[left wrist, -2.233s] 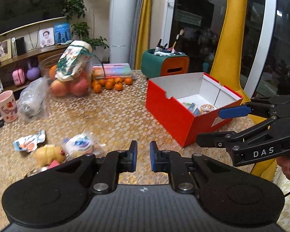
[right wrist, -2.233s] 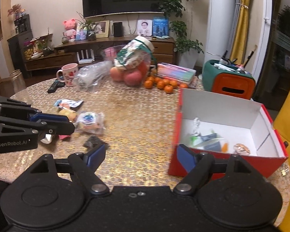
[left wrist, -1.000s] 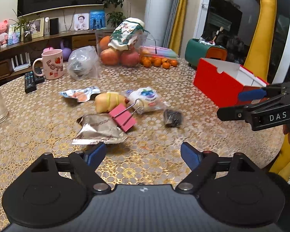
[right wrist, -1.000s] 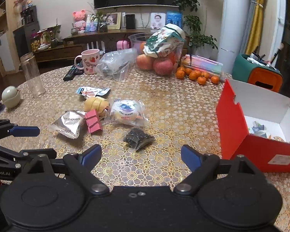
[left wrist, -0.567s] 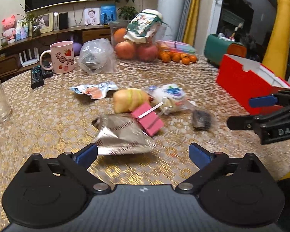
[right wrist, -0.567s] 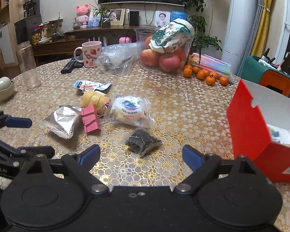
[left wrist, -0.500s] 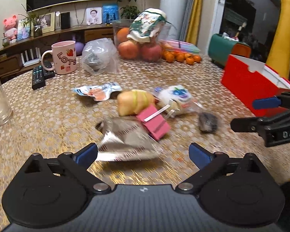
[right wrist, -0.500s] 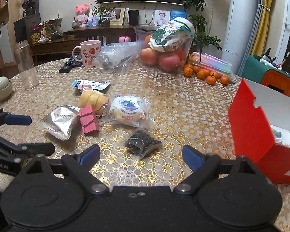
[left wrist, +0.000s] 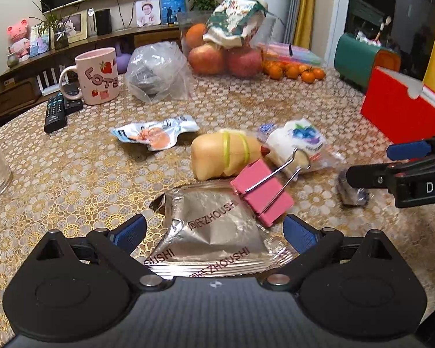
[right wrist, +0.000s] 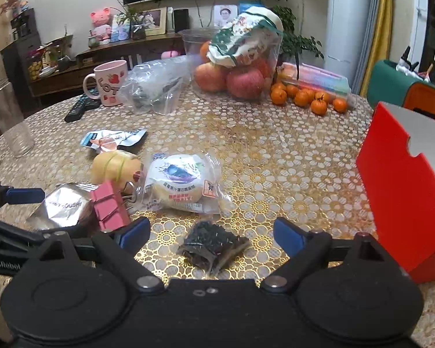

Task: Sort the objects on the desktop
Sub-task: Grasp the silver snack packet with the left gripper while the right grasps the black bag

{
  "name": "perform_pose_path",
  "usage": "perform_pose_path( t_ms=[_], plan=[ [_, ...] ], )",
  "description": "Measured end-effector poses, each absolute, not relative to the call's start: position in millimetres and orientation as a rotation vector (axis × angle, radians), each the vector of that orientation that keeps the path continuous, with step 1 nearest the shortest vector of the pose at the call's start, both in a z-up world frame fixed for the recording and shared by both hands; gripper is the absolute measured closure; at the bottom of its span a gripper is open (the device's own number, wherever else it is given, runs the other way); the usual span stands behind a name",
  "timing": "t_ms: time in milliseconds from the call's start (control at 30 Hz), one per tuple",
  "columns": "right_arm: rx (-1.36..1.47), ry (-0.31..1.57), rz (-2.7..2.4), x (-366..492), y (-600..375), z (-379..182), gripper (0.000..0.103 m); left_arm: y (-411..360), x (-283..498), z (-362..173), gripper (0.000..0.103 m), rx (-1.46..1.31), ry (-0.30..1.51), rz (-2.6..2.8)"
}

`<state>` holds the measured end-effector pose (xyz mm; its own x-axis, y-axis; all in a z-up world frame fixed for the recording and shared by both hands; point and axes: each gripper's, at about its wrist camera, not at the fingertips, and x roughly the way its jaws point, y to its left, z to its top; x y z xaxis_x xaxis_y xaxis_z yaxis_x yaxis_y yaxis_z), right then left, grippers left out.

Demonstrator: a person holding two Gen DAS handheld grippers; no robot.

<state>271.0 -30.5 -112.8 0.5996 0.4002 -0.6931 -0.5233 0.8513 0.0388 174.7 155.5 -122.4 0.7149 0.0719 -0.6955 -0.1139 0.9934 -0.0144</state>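
Note:
My left gripper point(left wrist: 214, 232) is open, its fingers on either side of a silver foil packet point(left wrist: 211, 232) that lies flat on the table, pads clear of it. A pink binder clip point(left wrist: 262, 195) rests on the packet's right corner, beside a yellow banded lump point(left wrist: 223, 156) and a wrapped bun point(left wrist: 301, 142). My right gripper point(right wrist: 211, 235) is open too, straddling a small dark packet point(right wrist: 210, 242) without touching it. The same foil packet point(right wrist: 62, 207), clip point(right wrist: 110, 206) and bun point(right wrist: 178, 182) lie to its left. The red box point(right wrist: 397, 200) stands at right.
A pink mug point(left wrist: 98, 76), remote point(left wrist: 55, 111), clear bag point(left wrist: 156, 72), fruit bag point(left wrist: 229, 49) and tangerines point(left wrist: 293, 71) crowd the far side. A glass jar point(right wrist: 11, 119) stands left. A torn blue-white wrapper point(left wrist: 153, 132) lies mid-table. The right gripper's fingers point(left wrist: 391, 174) reach in from the right.
Both grippers have come down and forward toward the table. The foil packet now lies between the left fingers, the dark packet between the right. The left jaws widened a little.

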Motion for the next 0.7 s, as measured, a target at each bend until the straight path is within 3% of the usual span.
perform_pose_path(
  t_ms=[267, 500, 700],
  plan=[
    [-0.16, 0.799, 0.503, 282, -28, -127, 0.012, 159, 178, -127, 0.002, -0.056, 0.758, 0.113],
    [-0.153, 0.838, 0.493, 287, -27, -138, 0.02, 161, 177, -128, 0.002, -0.061, 0.745, 0.107],
    [-0.167, 0.854, 0.509, 284, -26, -142, 0.029, 164, 172, -131, 0.014, -0.084, 0.744, 0.105]
  ],
)
